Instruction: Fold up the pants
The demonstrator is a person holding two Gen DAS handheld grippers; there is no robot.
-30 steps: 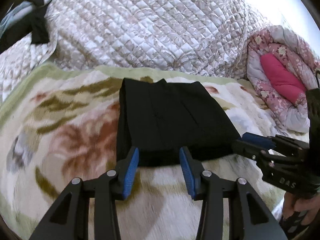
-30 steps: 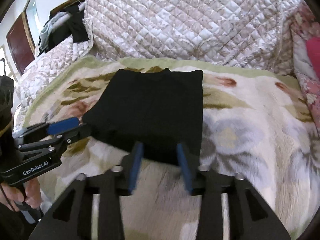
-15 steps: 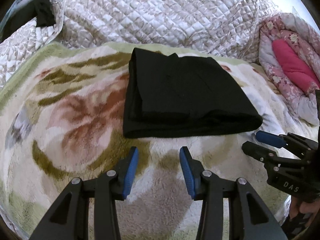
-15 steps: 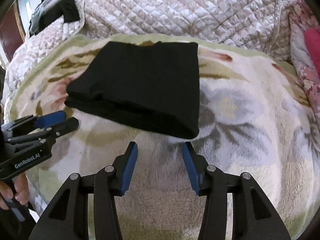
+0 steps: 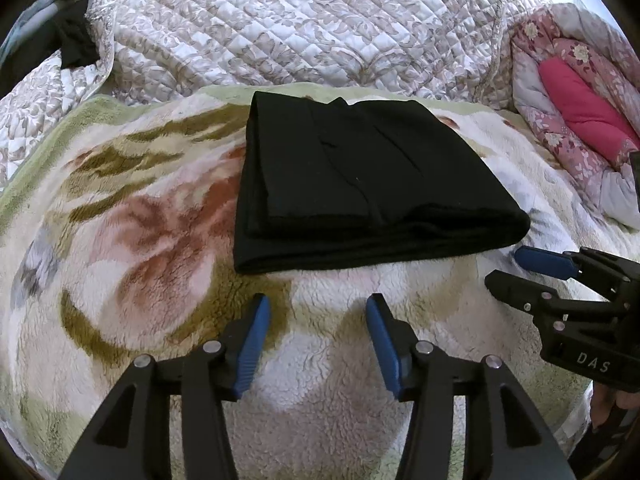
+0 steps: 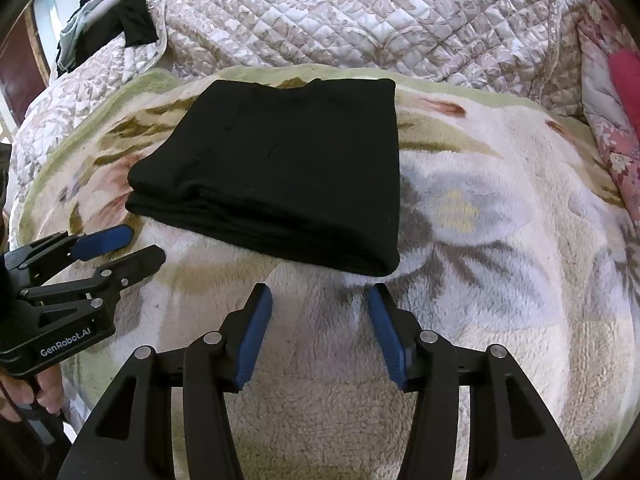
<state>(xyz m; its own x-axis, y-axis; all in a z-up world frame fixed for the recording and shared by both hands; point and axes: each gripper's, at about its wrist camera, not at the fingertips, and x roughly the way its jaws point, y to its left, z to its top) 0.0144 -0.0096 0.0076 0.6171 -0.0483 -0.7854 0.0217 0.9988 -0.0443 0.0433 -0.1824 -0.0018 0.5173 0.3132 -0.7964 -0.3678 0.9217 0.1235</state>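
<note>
The black pants (image 5: pixel 360 184) lie folded in a flat, layered rectangle on the fleece flower blanket (image 5: pixel 140 240); they also show in the right wrist view (image 6: pixel 280 172). My left gripper (image 5: pixel 318 312) is open and empty, a short way in front of the fold's near edge. My right gripper (image 6: pixel 320 300) is open and empty, just in front of the fold's near right corner. Each gripper shows in the other's view, the right one (image 5: pixel 516 268) at the right, the left one (image 6: pixel 140 246) at the left. Neither touches the pants.
A quilted beige cover (image 5: pixel 300 28) rises behind the blanket. A pink flowered quilt with a red pillow (image 5: pixel 580 112) lies at the right. Dark clothes (image 6: pixel 120 20) hang at the far left. The blanket (image 6: pixel 500 240) spreads wide to the right of the pants.
Both grippers have pulled back from the near edge of the folded pants, open, and now sit apart from it. The pants have stayed folded.
</note>
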